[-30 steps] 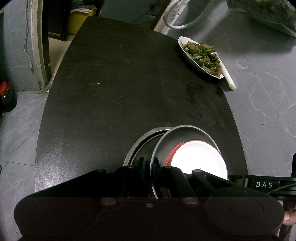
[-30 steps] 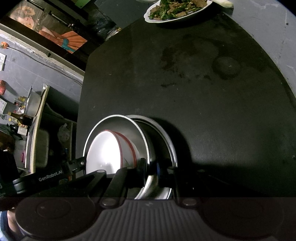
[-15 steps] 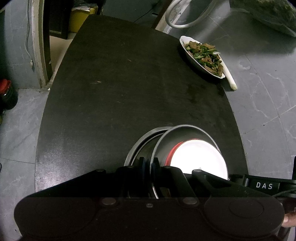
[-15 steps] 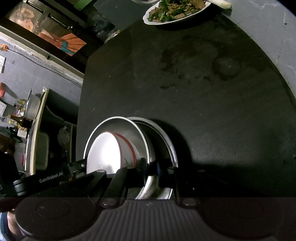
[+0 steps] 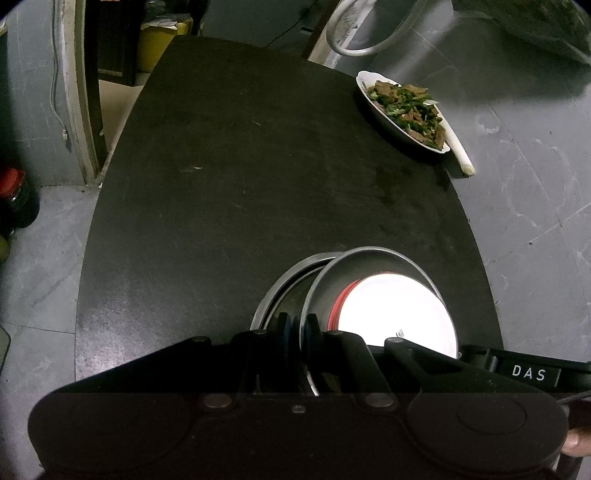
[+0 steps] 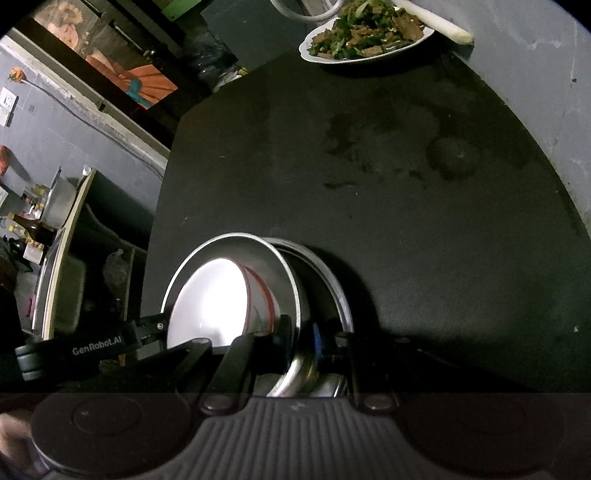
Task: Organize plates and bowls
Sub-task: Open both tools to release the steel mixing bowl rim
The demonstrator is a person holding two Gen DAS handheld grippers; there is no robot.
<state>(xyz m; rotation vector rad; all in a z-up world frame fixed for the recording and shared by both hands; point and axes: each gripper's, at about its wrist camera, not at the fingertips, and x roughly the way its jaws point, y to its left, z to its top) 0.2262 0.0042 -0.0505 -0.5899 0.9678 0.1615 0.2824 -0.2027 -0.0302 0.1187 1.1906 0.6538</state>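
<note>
A steel bowl (image 5: 369,266) with a white red-rimmed bowl (image 5: 399,314) inside it sits tilted in a larger steel bowl (image 5: 280,291) near the front of the dark round table (image 5: 258,177). My left gripper (image 5: 298,325) is shut on the inner steel bowl's rim. In the right wrist view my right gripper (image 6: 300,334) is shut on the opposite rim of the same steel bowl (image 6: 258,258), with the white bowl (image 6: 210,299) inside and the outer bowl (image 6: 328,277) to the right.
A white plate of green beans and meat (image 5: 404,110) stands at the table's far right edge, also in the right wrist view (image 6: 365,33). A white tube (image 5: 458,147) lies beside it. Grey floor surrounds the table; a cabinet (image 6: 62,258) is at left.
Both views have drifted slightly; the food plate sits a little lower in frame. The bowls and both grips are unchanged.
</note>
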